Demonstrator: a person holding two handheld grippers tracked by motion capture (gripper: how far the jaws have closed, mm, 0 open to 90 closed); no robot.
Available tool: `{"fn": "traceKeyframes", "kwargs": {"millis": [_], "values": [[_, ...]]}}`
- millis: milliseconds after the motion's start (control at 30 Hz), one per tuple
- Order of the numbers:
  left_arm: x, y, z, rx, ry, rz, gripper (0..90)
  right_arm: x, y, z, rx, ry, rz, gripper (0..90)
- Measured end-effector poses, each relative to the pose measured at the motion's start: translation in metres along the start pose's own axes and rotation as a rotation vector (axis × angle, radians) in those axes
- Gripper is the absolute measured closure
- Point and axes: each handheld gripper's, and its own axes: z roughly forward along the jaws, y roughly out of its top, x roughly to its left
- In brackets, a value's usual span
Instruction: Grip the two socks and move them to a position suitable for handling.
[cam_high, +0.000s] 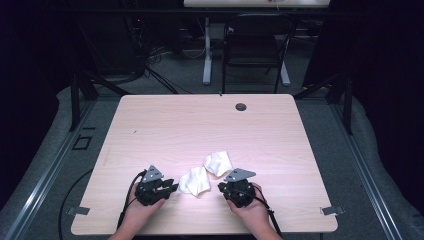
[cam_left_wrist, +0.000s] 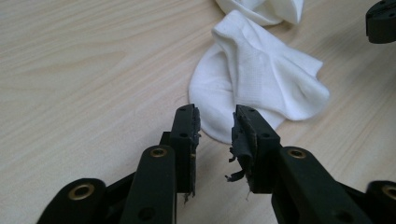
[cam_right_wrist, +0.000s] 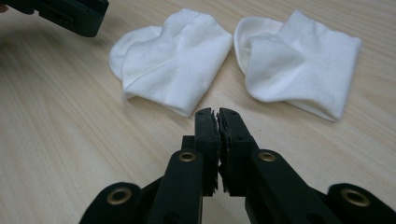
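High view: two soft, limp white socks (cam_high: 195, 181) (cam_high: 218, 163) lie on the table (cam_high: 165, 125) between the left gripper (cam_high: 170, 188), fingers parted and empty, and the right gripper (cam_high: 223, 186), fingers closed and empty; likely best pinched at an edge.

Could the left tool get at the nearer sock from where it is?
Probably yes. The left tool has its jaws apart, aimed at the nearer sock, which lies flat on the table right ahead. Nothing lies between them, and the right tool sits off to the side.
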Motion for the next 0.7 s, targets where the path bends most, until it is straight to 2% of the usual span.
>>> {"fn": "traceKeyframes", "kwargs": {"millis": [167,400,700], "values": [[0.002,0.005,0.002,-0.006,0.001,-0.009,76.5,-0.001,0.007,0.008,0.007,-0.002,-0.011,89.6],[0.003,0.01,0.007,-0.004,-0.001,-0.02,82.4,-0.001,0.017,0.02,0.002,0.027,0.008,90.0],[-0.004,0.01,0.017,0.027,0.001,0.021,87.9,0.003,0.019,0.033,-0.001,0.051,0.016,90.0]]}}
